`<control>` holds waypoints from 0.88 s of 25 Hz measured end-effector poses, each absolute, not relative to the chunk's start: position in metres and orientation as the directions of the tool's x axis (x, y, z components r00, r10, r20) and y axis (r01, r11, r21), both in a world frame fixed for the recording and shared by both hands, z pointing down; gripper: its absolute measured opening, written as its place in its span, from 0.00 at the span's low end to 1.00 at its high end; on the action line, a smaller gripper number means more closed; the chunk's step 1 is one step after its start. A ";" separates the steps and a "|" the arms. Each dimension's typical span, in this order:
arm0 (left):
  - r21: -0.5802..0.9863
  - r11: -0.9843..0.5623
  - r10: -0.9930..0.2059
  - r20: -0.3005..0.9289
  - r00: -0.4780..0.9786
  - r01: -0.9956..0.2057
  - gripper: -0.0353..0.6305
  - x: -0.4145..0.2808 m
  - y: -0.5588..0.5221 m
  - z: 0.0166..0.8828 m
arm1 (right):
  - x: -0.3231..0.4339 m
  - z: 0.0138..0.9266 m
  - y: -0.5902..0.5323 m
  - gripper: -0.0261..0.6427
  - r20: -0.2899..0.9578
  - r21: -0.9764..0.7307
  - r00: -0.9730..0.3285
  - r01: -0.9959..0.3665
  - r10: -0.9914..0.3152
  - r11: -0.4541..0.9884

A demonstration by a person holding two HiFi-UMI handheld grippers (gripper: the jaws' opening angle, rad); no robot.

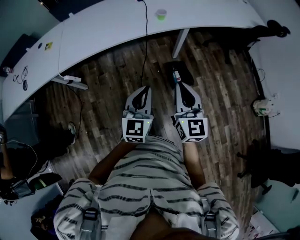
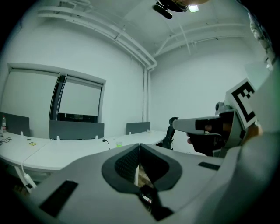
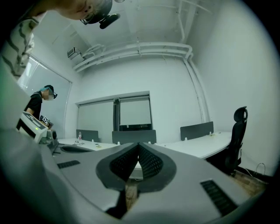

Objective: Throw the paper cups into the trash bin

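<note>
One paper cup [image 1: 161,14] with a green band stands on the long white desk [image 1: 108,33] ahead of me; the left gripper view shows this cup [image 2: 119,143] small and far off, beyond the jaw tips. My left gripper [image 1: 144,90] and right gripper [image 1: 181,89] are held side by side close to my body, over the wooden floor and well short of the desk. In both gripper views the jaws meet at their tips with nothing between them: left gripper [image 2: 139,145], right gripper [image 3: 138,144]. No trash bin is in view.
A white desk leg [image 1: 180,43] and a dark object [image 1: 174,69] stand on the floor just ahead of the grippers. A black cable [image 1: 146,42] hangs from the desk. An office chair [image 3: 236,131] stands at the right, and another person [image 3: 41,99] at the far left.
</note>
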State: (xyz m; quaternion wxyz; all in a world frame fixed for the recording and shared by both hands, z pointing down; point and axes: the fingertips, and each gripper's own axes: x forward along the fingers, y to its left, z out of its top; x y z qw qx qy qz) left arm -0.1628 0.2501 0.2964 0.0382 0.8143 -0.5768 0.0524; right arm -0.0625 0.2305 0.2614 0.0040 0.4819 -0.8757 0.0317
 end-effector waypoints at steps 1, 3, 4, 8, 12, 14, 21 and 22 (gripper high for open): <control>0.003 -0.336 -0.934 0.129 0.333 -0.942 0.09 -0.165 0.235 0.296 | -0.065 0.261 0.216 0.05 0.040 -0.052 -0.534 -0.845 -0.844 0.532; 0.005 -0.345 -0.930 0.129 0.343 -0.938 0.09 -0.169 0.204 0.292 | -0.069 0.259 0.188 0.05 0.047 -0.057 -0.526 -0.850 -0.849 0.523; 0.007 -0.350 -0.928 0.130 0.348 -0.937 0.09 -0.171 0.189 0.289 | -0.071 0.257 0.174 0.05 0.050 -0.058 -0.521 -0.853 -0.852 0.518; 0.016 -0.374 -0.918 0.132 0.373 -0.927 0.09 -0.182 0.135 0.278 | -0.083 0.245 0.121 0.05 0.050 -0.063 -0.502 -0.864 -0.863 0.499; 0.028 -0.407 -0.903 0.138 0.406 -0.913 0.09 -0.193 0.086 0.274 | -0.098 0.240 0.075 0.05 0.062 -0.060 -0.484 -0.875 -0.873 0.481; 0.033 -0.420 -0.897 0.135 0.420 -0.907 0.09 -0.198 0.063 0.271 | -0.104 0.240 0.054 0.05 0.073 -0.060 -0.472 -0.881 -0.879 0.469; 0.040 -0.466 -0.875 0.132 0.467 -0.884 0.09 -0.209 -0.007 0.269 | -0.117 0.235 -0.007 0.05 0.077 -0.056 -0.436 -0.900 -0.896 0.433; 0.036 -0.470 -0.872 0.133 0.470 -0.882 0.09 -0.210 -0.015 0.269 | -0.118 0.234 -0.015 0.05 0.075 -0.052 -0.434 -0.901 -0.898 0.431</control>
